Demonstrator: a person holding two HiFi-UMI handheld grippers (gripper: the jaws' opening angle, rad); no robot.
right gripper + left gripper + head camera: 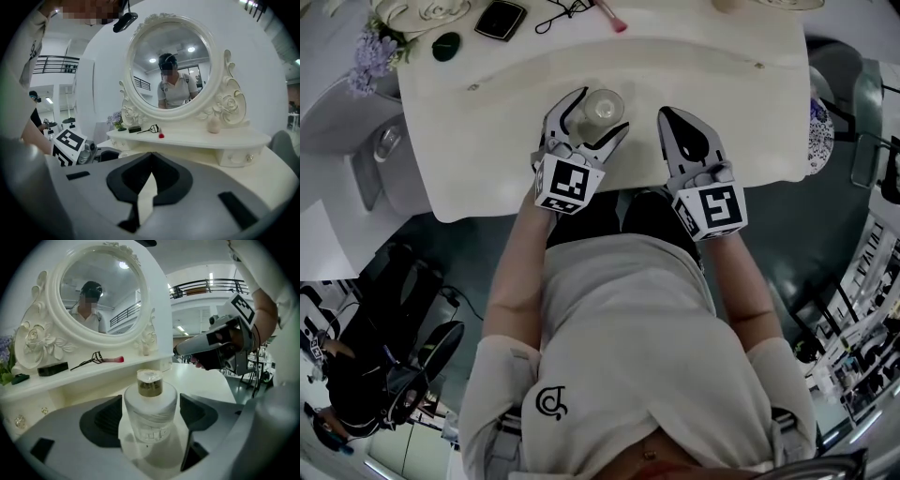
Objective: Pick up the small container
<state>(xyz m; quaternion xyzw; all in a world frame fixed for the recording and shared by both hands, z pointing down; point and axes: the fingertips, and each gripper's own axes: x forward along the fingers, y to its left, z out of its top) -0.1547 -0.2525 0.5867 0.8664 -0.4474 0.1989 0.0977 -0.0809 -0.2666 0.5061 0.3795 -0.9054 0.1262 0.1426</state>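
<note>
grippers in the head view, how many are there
2. The left gripper is open around the jar on the table; the right gripper is shut and empty, beside the jar. None seem hidden.

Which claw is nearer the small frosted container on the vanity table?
Left. The left claw stands open around the small container, not gripping it; the right claw, shut and empty, is off to its right.

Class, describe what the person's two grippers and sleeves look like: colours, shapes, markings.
The left gripper and right gripper are pale grey, tapered shells with black jaw linings. Each carries a white cube with black square markers. The person wears a light short-sleeved shirt with a small dark logo.
</note>
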